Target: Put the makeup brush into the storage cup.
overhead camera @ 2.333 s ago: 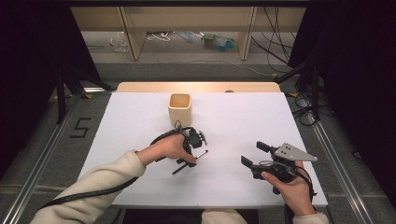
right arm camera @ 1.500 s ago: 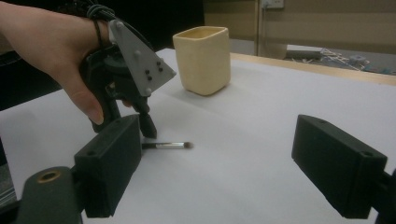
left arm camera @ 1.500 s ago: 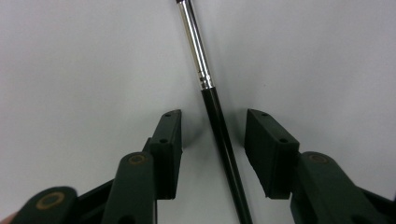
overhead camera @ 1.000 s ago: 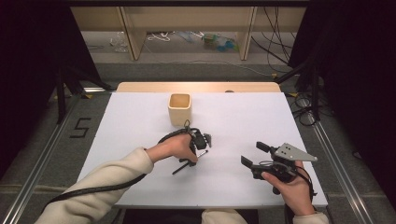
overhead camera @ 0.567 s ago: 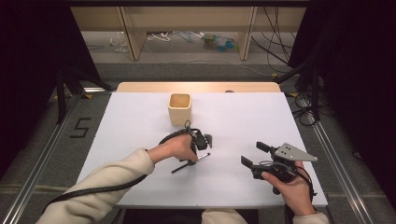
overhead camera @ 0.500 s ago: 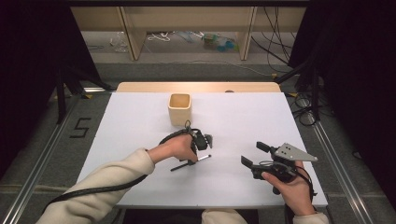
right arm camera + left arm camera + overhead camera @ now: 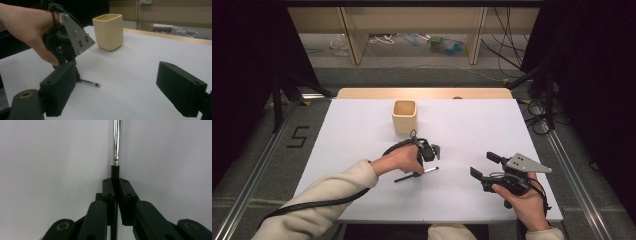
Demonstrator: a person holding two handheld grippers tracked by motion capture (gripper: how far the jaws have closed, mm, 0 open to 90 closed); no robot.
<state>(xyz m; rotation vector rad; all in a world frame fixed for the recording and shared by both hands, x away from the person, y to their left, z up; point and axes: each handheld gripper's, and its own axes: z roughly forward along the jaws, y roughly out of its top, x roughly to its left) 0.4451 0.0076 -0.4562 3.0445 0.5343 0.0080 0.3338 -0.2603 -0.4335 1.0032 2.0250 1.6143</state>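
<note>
A slim brush with a black handle and silver ferrule lies on the white table sheet. My left gripper points down at it. In the left gripper view my left gripper has its jaws shut on the black handle, just behind the ferrule. The brush tip pokes out toward the right gripper view. My right gripper hovers open at the front right, and in its own view the right gripper has nothing between its pads. A cream square cup stands upright behind the left hand.
The cup is apart from both grippers. A wooden strip borders the table's far edge. Metal rails run along both sides, with cables on the floor beyond. Bare white sheet lies between the two hands.
The left hand has shifted slightly right over the brush and settled onto its handle; the brush now lies a little flatter. The right hand has not moved.
</note>
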